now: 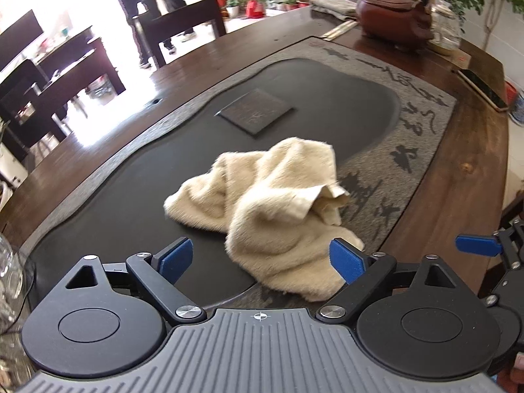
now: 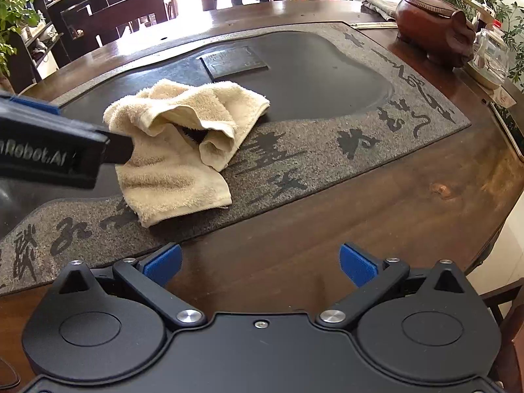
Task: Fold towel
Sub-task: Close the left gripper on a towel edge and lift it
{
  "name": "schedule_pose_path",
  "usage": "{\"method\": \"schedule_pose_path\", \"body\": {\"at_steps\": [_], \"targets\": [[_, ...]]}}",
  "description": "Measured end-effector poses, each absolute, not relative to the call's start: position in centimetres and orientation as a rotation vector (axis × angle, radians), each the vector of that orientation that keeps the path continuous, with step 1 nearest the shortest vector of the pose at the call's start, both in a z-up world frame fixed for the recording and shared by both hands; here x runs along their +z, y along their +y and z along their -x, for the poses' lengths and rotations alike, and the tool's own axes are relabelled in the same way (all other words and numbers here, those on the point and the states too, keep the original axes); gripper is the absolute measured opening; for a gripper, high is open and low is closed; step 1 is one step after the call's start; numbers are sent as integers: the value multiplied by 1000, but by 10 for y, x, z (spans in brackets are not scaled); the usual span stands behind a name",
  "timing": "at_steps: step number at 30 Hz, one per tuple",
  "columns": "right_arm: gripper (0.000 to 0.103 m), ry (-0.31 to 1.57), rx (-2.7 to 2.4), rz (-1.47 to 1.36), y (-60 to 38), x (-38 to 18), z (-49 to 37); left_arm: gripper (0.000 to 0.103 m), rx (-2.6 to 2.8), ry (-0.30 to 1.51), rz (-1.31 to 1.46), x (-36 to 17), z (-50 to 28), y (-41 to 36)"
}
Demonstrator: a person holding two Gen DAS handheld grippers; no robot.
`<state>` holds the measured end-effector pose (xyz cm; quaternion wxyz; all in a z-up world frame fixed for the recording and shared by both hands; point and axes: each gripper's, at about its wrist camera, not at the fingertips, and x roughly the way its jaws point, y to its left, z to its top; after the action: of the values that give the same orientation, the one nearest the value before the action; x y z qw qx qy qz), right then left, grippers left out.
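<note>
A crumpled cream towel [image 1: 271,203] lies on the dark stone tea tray [image 1: 131,196], and its near corner hangs over the tray's grey engraved border [image 2: 327,150]. My left gripper [image 1: 261,260] is open wide just short of the towel's near edge. The towel's near fold shows between its blue pads, and neither pad presses on it. In the right wrist view its black housing [image 2: 49,150] hangs over the towel's [image 2: 183,150] left side. My right gripper [image 2: 258,263] stands open over the bare wooden table [image 2: 360,216], near the towel's right, with nothing between its fingers.
A dark square slab [image 1: 257,111] sits on the tray behind the towel. A brown pig-shaped pot [image 2: 432,29] and a glass teapot [image 2: 491,55] stand at the far right. Glassware [image 1: 9,271] is at the near left. Beyond the table are chairs, plants and a standing person's legs [image 1: 144,9].
</note>
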<state>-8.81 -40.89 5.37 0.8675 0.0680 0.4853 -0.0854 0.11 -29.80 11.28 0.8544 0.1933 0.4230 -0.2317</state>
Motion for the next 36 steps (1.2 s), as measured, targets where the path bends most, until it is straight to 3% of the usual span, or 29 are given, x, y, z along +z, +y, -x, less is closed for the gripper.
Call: {"method": "schedule_pose_path", "body": {"at_steps": [10,24,33,36], "targets": [[103,1021,-195,-164,-417,50,90,79,-554,874,-519,103,-26,-332],[103,1027,-209,-180,-425,46,84,76,-661,974,-634,80,-57,-347],[103,1032,-211,-186,-427,44,79,26,-692,999,-678,71,-71,-353],[103,1035,-210,-185,-427,43,78,16,-706,1000,-644,74,-74,-349]]}}
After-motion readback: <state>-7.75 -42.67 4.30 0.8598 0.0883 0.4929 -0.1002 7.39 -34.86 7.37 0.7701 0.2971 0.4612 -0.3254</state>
